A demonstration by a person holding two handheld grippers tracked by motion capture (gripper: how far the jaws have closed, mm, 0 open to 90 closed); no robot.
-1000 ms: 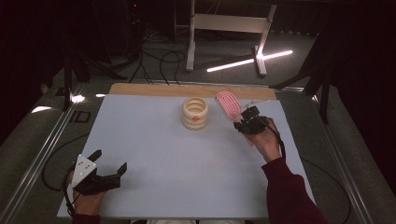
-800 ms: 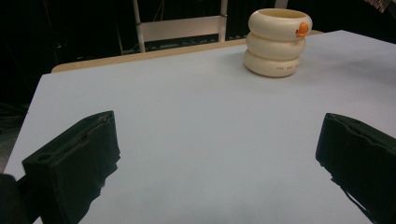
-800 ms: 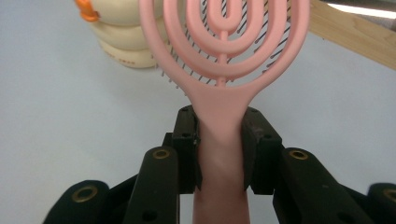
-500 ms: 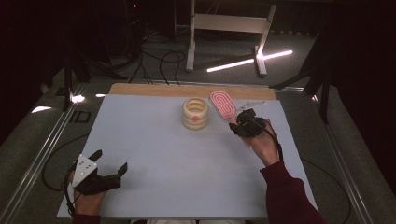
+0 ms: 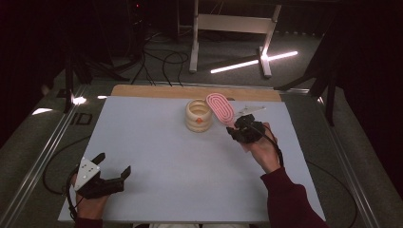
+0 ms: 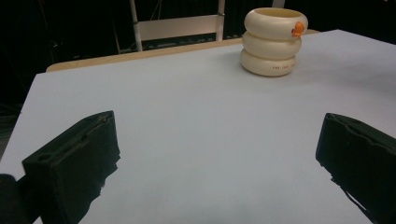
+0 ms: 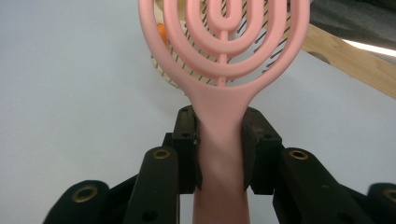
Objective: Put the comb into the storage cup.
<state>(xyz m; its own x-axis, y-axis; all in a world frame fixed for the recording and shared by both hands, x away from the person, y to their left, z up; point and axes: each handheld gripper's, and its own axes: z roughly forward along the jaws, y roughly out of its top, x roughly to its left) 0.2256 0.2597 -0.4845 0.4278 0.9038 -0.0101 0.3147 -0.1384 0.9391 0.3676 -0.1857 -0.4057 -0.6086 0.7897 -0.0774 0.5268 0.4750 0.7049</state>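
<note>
Fingers [image 7: 187,140] of the right gripper [image 7: 219,144] are clamped on the handle of the pink brush [image 5: 220,107], which has tilted and slid leftward since a second ago, so its head now hangs just beside the cream holder [image 5: 198,115] (apparently bound for its opening). Left gripper [image 5: 102,178] rests near the surface's [image 5: 157,156] front corner, fingers spread wide, idle as before.

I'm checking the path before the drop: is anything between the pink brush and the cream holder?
Nothing visible. The right gripper holds the brush by its handle, its head right beside the holder, which looks open on top. The left gripper sits open, far off.
</note>
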